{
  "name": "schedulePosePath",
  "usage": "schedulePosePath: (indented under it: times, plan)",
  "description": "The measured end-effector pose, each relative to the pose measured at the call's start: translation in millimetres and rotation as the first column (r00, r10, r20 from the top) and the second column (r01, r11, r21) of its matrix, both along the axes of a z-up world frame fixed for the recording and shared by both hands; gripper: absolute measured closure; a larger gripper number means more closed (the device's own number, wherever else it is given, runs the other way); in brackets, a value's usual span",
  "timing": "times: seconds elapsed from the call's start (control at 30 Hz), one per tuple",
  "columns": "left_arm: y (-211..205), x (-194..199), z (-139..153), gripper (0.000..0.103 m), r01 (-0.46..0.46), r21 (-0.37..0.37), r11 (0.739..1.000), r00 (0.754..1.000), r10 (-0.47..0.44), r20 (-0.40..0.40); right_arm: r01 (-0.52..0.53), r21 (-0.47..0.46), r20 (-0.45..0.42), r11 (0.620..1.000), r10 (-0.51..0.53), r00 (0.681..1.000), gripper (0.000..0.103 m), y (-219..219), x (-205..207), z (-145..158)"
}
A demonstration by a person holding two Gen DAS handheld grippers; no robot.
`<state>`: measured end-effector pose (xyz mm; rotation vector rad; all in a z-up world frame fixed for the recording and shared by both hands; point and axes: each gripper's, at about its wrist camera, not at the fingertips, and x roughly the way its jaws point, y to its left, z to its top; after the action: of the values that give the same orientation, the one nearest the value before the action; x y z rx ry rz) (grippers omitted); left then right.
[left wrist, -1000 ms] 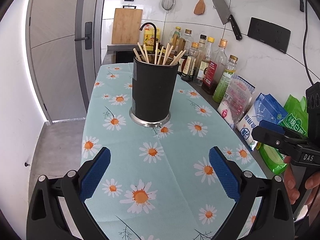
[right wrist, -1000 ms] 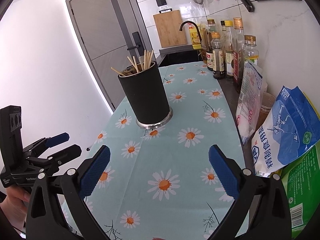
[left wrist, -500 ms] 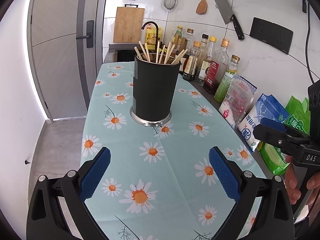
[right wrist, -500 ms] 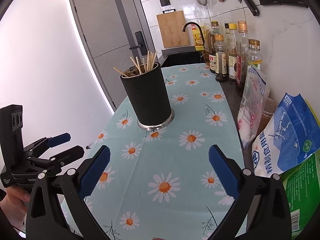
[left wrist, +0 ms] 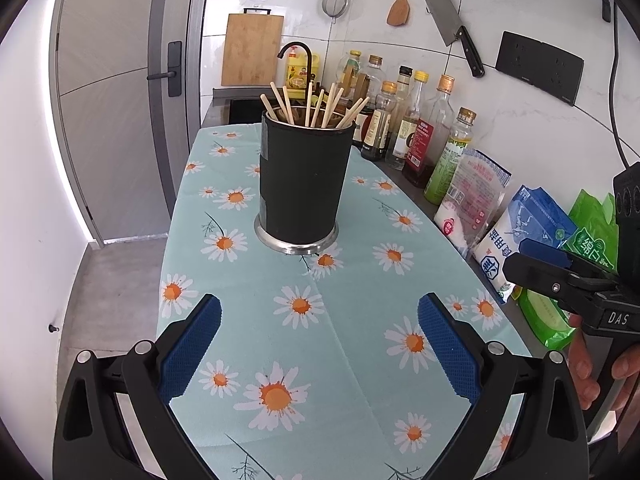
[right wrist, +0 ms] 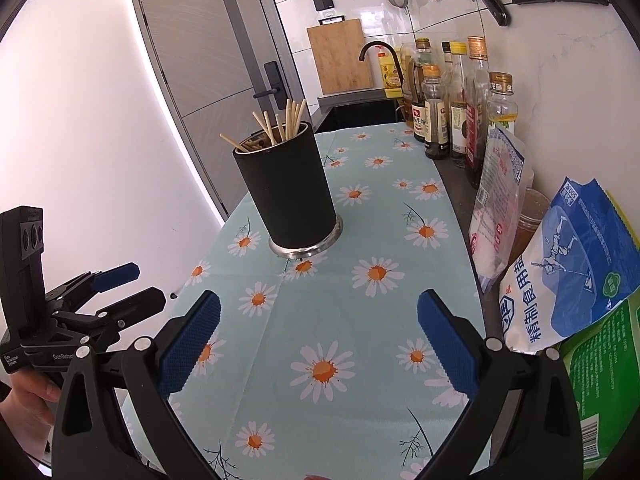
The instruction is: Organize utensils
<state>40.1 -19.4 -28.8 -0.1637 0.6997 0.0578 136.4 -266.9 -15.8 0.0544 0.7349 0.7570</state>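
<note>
A black cylindrical utensil holder [left wrist: 302, 184] with a steel base stands on the daisy tablecloth [left wrist: 320, 320]. It holds several wooden chopsticks [left wrist: 316, 106], their tips sticking up. It also shows in the right wrist view [right wrist: 289, 196] with the chopsticks [right wrist: 276, 128]. My left gripper [left wrist: 318, 344] is open and empty, well short of the holder. My right gripper [right wrist: 318, 344] is open and empty too. Each gripper shows in the other's view, the right one [left wrist: 520, 256] at the right edge and the left one [right wrist: 132, 286] at the left edge.
Bottles of oil and sauce [left wrist: 416, 136] line the wall on the right. Bags of salt and sugar [left wrist: 520, 232] lie nearer on the right, beside the cloth. A sink tap [left wrist: 298, 52] and a cutting board [left wrist: 252, 50] are at the far end. The table's left edge drops to the floor.
Both grippers have risen and drawn back slightly, so the holder sits a little lower in view. Nothing was taken hold of or let go.
</note>
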Motion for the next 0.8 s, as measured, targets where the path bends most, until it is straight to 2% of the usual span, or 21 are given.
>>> schedulePosePath:
  times: [0.8]
  plan:
    - [2.5,3.3,-1.4,0.007,-0.020,-0.002,1.000,1.000,0.020,-0.011,-0.007,-0.003,-0.011,1.000,0.007,1.000,0.005,3.5,4.3,-3.6]
